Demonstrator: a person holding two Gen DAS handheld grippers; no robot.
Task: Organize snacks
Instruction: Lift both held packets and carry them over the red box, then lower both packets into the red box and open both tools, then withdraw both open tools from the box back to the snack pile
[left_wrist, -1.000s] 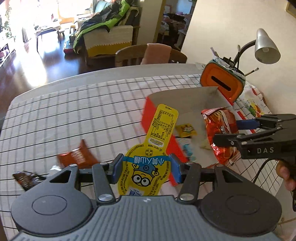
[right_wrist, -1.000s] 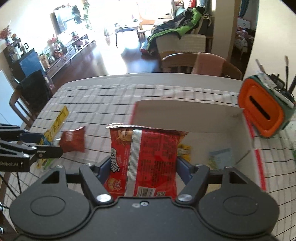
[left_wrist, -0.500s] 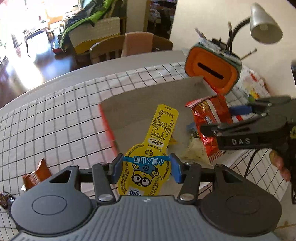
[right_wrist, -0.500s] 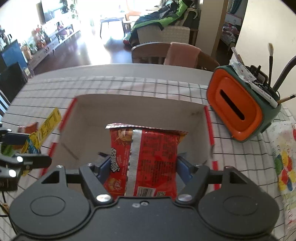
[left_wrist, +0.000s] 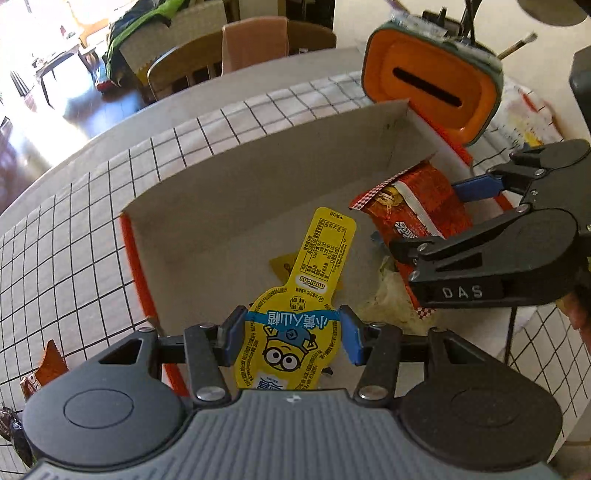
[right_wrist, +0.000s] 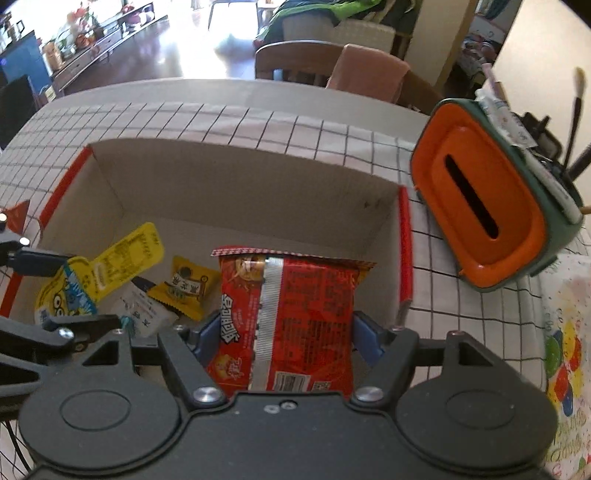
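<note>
Where both cameras look down: the open cardboard box with red edges, on the checked cloth that covers the surface
Left gripper: its blue fingers are clamped on the wide lower part of the yellow cartoon pouch, held over the near left part of the box
Right gripper: its fingers press both side edges of the red snack bag, held over the right half of the box
Only in the left wrist view: a brown wrapper and a dark wrapper on the cloth outside the box, well to the left; the right gripper seen from the side with the lettering DAS; part of a hand behind it
Only in the right wrist view: a small yellow packet and a white packet lying on the box floor, touching each other, just beside the red bag; a colourful printed bag on the far right
Orange and green holder: just outside the right wall of the box, with brushes and pens standing in its back; both views show it
Yellow pouch, look: flat, a long narrow neck with a printed table, a blue band with white characters, a goggled cartoon face below; the neck points away from the fingers
Red bag, look: crinkled foil, a silver seam down its middle, a zigzag top edge, a barcode near the bottom, upright between the fingers
Background: wooden chairs beyond the surface, one draped in pink cloth
</note>
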